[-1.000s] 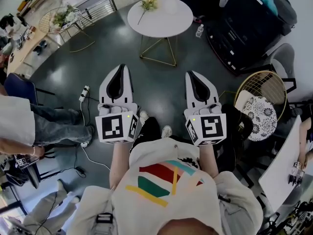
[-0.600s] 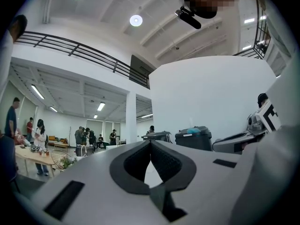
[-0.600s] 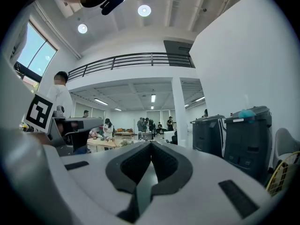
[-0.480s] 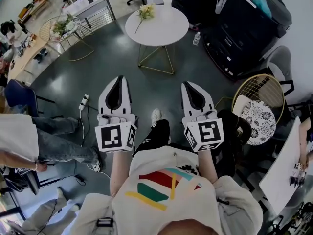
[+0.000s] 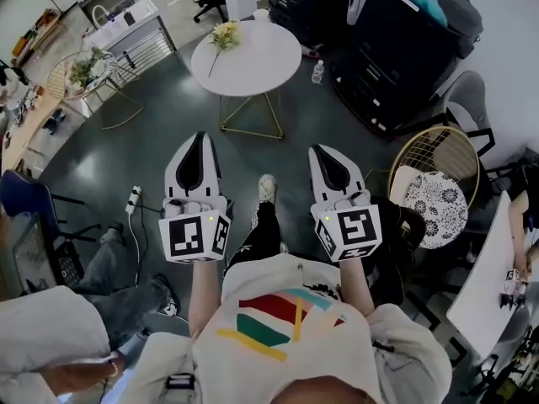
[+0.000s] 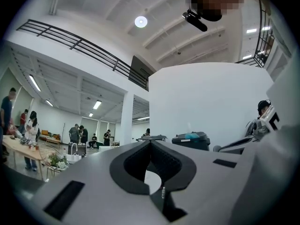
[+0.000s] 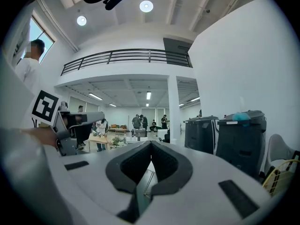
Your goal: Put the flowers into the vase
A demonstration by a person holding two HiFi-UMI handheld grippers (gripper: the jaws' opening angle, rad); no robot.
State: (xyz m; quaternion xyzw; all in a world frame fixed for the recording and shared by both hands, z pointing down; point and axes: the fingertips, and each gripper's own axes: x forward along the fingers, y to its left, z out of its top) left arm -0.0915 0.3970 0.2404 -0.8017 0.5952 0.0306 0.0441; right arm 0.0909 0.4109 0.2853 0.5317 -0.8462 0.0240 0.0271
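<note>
From overhead, the flowers (image 5: 223, 36) lie at the far left edge of the round white table (image 5: 253, 61), the vase (image 5: 262, 14) at its far edge. The left gripper (image 5: 200, 137) and right gripper (image 5: 325, 151) hover well short of it, each with a black-and-white marker cube. In the left gripper view the jaws are pressed together, empty. In the right gripper view they are likewise closed on nothing.

We stand on a dark, glossy floor (image 5: 168, 124) that gleams with reflections. Ahead, a round white surface (image 5: 261, 61) rests on thin gold legs, with tall black bins (image 5: 413, 49) to its right. Nearer on the right, a gold wire chair (image 5: 442, 151) holds a patterned cushion (image 5: 440, 204). We see white walls (image 6: 206, 102), a black balcony railing (image 7: 126, 55), round ceiling lights (image 7: 146, 6) and a window (image 7: 41, 34).
</note>
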